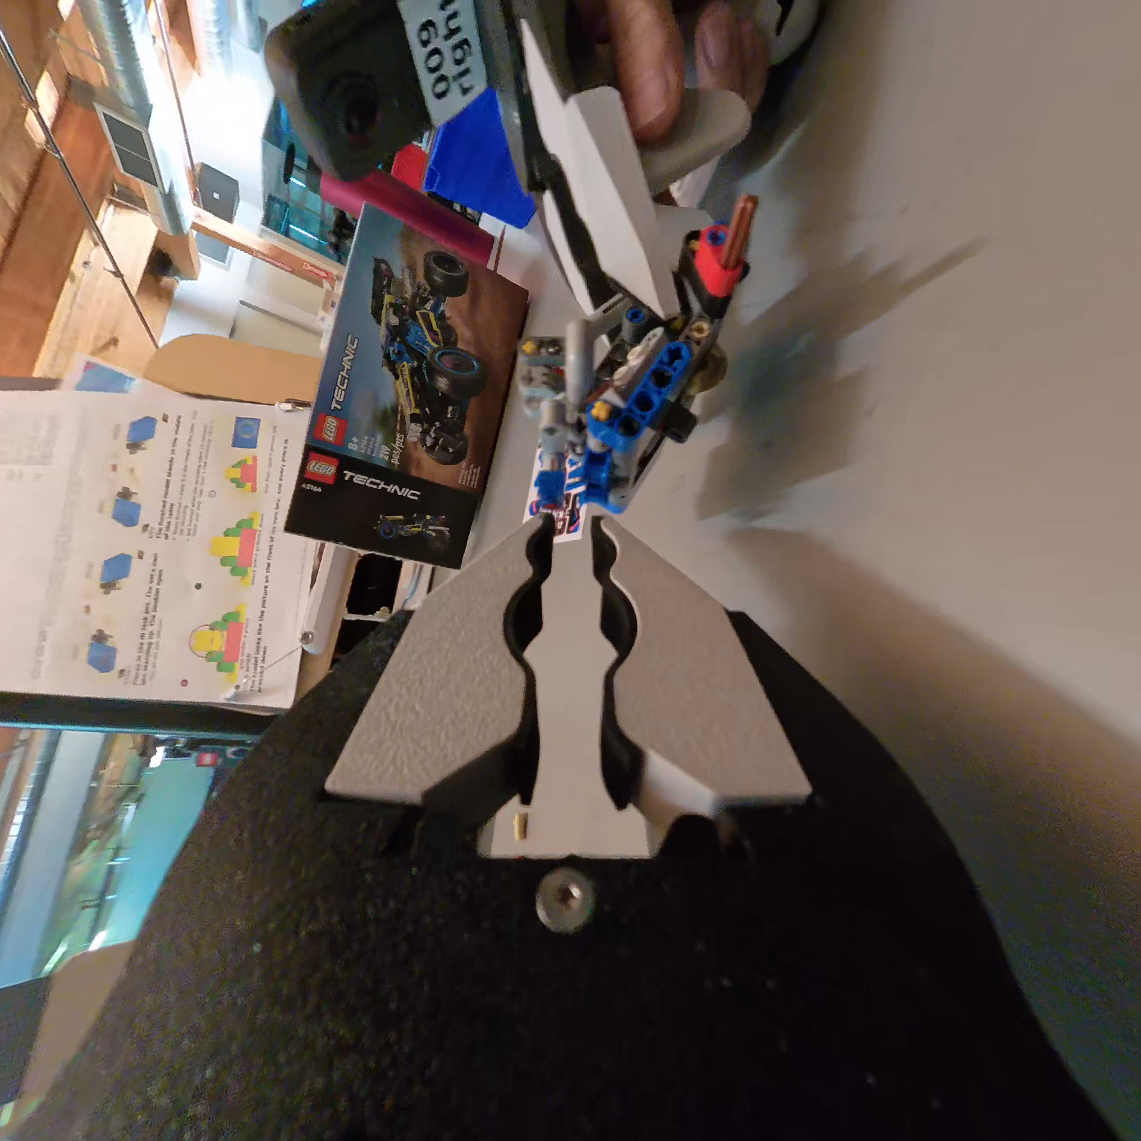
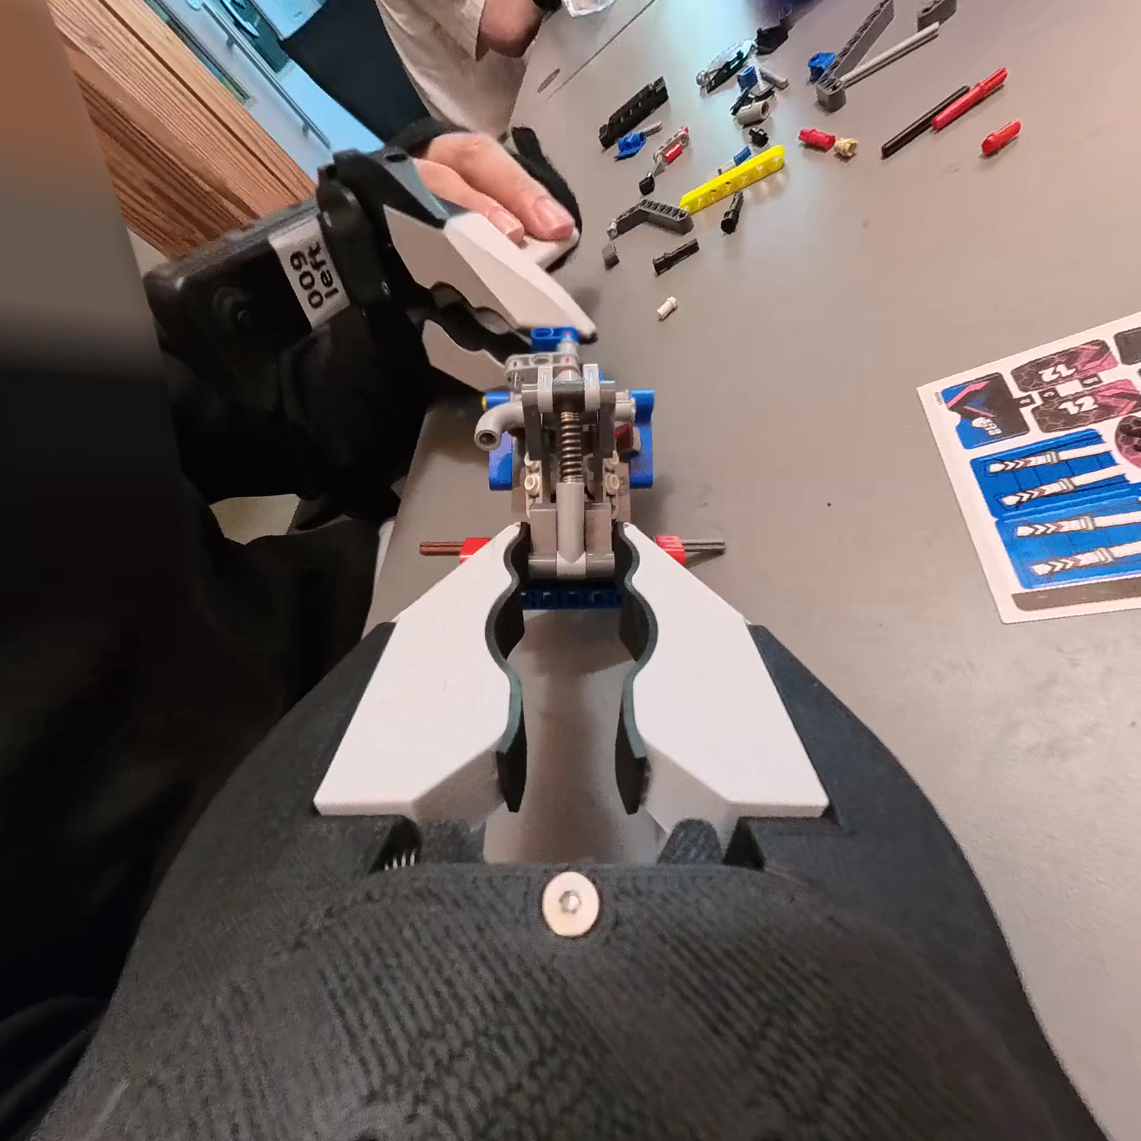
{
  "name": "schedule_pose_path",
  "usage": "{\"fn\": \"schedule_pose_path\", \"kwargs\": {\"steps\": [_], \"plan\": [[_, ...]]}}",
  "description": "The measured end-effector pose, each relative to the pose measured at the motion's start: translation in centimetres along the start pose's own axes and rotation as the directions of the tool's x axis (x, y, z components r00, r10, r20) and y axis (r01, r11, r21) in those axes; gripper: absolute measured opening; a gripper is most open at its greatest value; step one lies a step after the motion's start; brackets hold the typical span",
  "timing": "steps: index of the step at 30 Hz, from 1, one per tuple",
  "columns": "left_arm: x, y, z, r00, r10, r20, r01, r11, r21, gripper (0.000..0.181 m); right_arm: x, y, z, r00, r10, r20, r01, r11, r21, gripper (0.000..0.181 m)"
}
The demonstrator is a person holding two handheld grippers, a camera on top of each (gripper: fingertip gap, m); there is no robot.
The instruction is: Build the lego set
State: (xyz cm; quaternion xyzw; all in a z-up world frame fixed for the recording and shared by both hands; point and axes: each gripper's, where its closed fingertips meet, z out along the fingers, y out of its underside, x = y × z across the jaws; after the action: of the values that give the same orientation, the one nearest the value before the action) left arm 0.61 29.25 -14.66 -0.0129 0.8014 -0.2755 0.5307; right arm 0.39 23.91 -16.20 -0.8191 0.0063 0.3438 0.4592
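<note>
Right now I hold the model (image 2: 571, 457) mid-frame above the desk (image 2: 864, 710) in my right gripper (image 2: 571, 543), clamped on its grey end. My left gripper (image 1: 571, 525), fingers narrowly parted, pinches a sticker (image 1: 555, 512) against it. Loose parts (image 2: 735, 179) lie upper right.

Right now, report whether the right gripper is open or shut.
Shut on the lego model: right gripper fingertips press the grey rear end from both sides.

Right gripper (image 2: 571, 540) jaws clamped; left gripper (image 1: 571, 525) jaws slightly parted.
</note>
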Motion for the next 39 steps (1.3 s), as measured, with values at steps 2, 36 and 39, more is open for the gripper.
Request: {"fn": "schedule_pose_path", "kwargs": {"steps": [2, 36, 39], "plan": [[-0.7, 0.3, -0.5, 0.998, -0.062, -0.009, 0.062, 0.998, 0.005, 0.010, -0.1, 0.0, 0.0, 1.000, -0.001, 0.004, 0.001, 1.000, 0.000, 0.025], [2.6, -1.0, -1.3, 0.562, -0.628, -0.539, 0.671, 0.727, -0.147, 0.004, -0.2, 1.0, 0.9, 0.965, -0.246, -0.094, 0.235, 0.965, -0.113, 0.024], [2.7, -1.5, -1.4, 0.495, -0.660, -0.565, 0.717, 0.678, -0.164, 0.004, 0.1, 1.7, 1.0, 0.930, -0.347, -0.124, 0.323, 0.929, -0.181, 0.024]]}}
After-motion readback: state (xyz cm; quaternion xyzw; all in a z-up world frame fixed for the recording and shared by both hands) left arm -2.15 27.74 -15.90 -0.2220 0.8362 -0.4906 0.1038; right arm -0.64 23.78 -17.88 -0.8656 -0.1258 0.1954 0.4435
